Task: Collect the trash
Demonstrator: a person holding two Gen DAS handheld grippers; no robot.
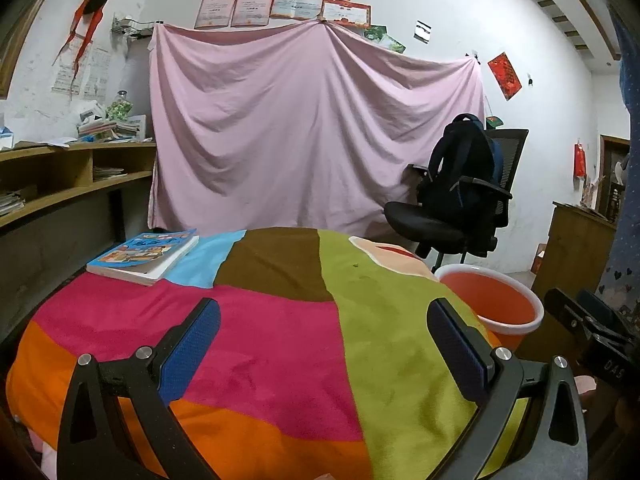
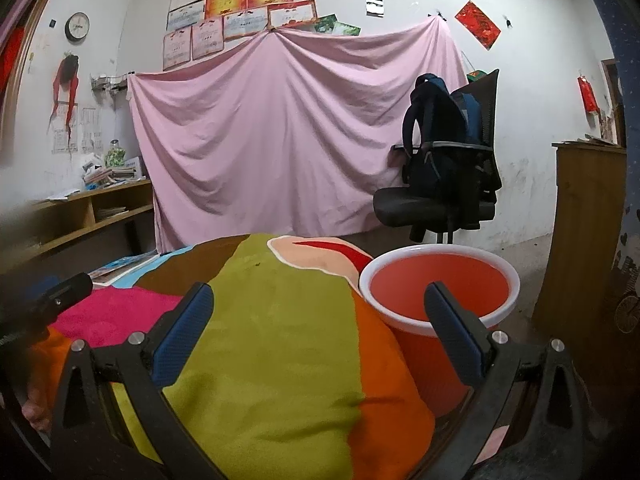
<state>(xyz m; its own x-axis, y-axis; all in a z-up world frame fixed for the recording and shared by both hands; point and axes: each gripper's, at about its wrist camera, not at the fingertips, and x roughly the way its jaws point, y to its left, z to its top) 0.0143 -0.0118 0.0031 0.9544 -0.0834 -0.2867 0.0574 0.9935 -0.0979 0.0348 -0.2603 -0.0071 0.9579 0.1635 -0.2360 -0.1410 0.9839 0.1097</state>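
Observation:
A table under a patchwork cloth (image 1: 280, 340) of pink, green, orange and brown fills both views. An orange bin with a white rim (image 1: 492, 304) (image 2: 440, 284) stands off the table's right edge, with nothing visible inside. A tiny dark speck (image 1: 355, 266) (image 2: 256, 265) lies on the green patch far ahead. My left gripper (image 1: 324, 312) hovers open over the cloth, holding nothing. My right gripper (image 2: 318, 296) is open too, its right finger (image 2: 452, 328) over the bin. Part of each gripper shows at the edge of the other's view.
A book (image 1: 144, 256) lies on the table's far left corner. A black office chair with a backpack (image 1: 464, 196) stands behind the bin. A pink sheet (image 1: 312, 124) hangs on the wall, wooden shelves (image 1: 72, 176) run along the left, and a wooden cabinet (image 2: 580, 240) stands right.

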